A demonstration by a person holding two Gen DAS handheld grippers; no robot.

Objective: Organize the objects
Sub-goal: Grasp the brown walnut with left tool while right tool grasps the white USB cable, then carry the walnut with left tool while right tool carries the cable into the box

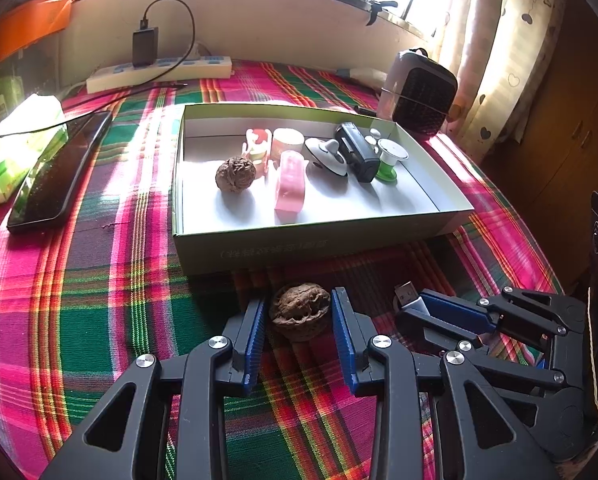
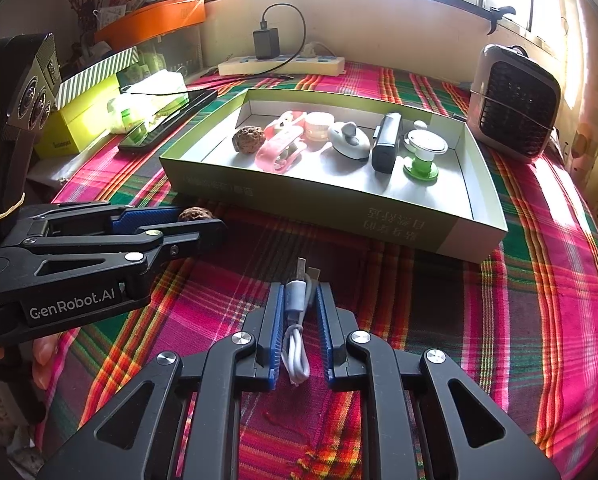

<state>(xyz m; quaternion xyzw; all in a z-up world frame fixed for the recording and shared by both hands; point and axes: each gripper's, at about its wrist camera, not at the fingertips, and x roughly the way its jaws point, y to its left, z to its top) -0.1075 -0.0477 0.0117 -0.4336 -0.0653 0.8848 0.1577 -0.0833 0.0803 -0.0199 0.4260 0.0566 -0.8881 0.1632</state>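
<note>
Plaid tablecloth [image 2: 499, 320]: my right gripper [image 2: 301, 300] pinches the grey coiled USB cable [image 2: 297, 312]; left gripper [image 1: 299, 312] clasps the wrinkled brown walnut [image 1: 300, 310]. I'd lift both straight, clearing the green cardboard box's [image 2: 339, 208] near wall.

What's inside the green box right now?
The green box holds a walnut, a pink clip, a red-and-white toy, a pink cup, a white knob, a black device and a green-based stamp. Floor beneath them is hidden.
</note>
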